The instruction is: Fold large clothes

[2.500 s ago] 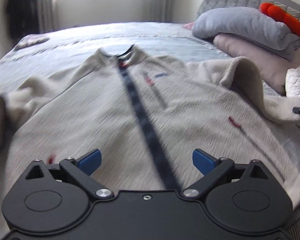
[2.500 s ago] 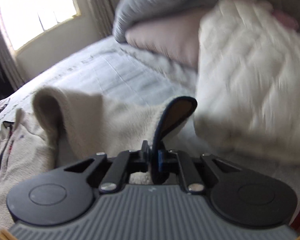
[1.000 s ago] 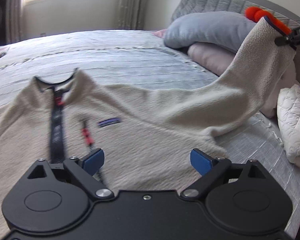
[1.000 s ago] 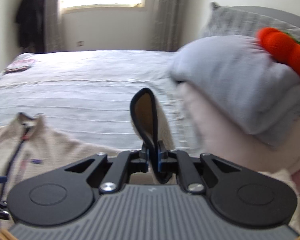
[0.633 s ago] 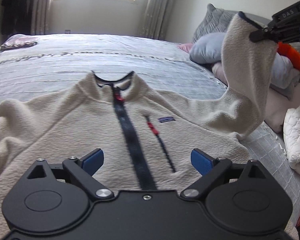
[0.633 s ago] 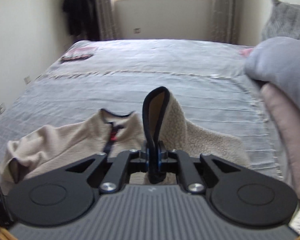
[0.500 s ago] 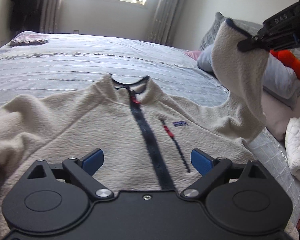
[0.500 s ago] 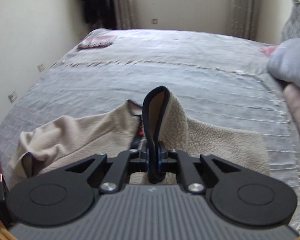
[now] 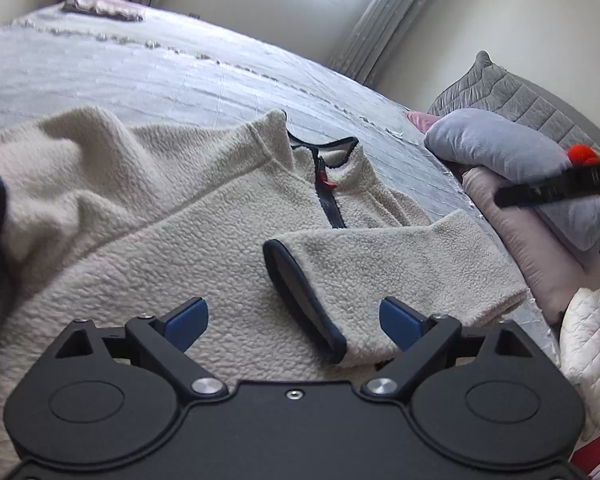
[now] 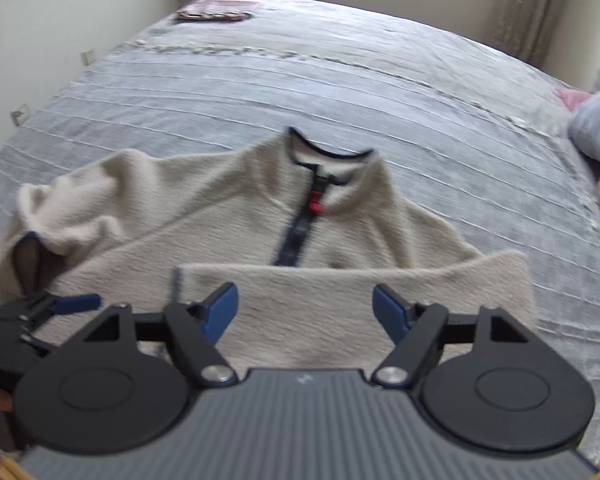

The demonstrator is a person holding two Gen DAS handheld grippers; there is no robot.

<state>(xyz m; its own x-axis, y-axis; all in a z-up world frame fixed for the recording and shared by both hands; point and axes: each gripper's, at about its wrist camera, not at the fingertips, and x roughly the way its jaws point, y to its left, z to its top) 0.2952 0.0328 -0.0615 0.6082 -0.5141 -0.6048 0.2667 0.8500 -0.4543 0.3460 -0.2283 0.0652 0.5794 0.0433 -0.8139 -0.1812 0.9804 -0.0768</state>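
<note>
A cream fleece pullover [image 9: 204, 216] with a dark zip and red pull lies face up on the grey bed [image 9: 148, 76]. Its right sleeve [image 9: 396, 264] is folded across the chest, with the dark-trimmed cuff [image 9: 300, 300] just in front of my left gripper [image 9: 292, 316], which is open and empty above the fleece. In the right wrist view the pullover [image 10: 220, 216] lies below my right gripper [image 10: 304, 312], which is open and empty above the folded sleeve [image 10: 340, 292]. The left sleeve [image 10: 32, 240] lies bunched at the left. The left gripper [image 10: 60, 304] shows at the lower left there.
A grey pillow [image 9: 508, 160] on a pink pillow [image 9: 532, 248] and a white quilted item [image 9: 588, 344] lie at the right, by a grey headboard [image 9: 512, 96]. A small flat item [image 10: 216, 12] lies at the far edge of the bed.
My right gripper carried the right sleeve across the chest, opened and let it go. The sleeve now lies folded over the front. My left gripper stayed open and shifted to the left.
</note>
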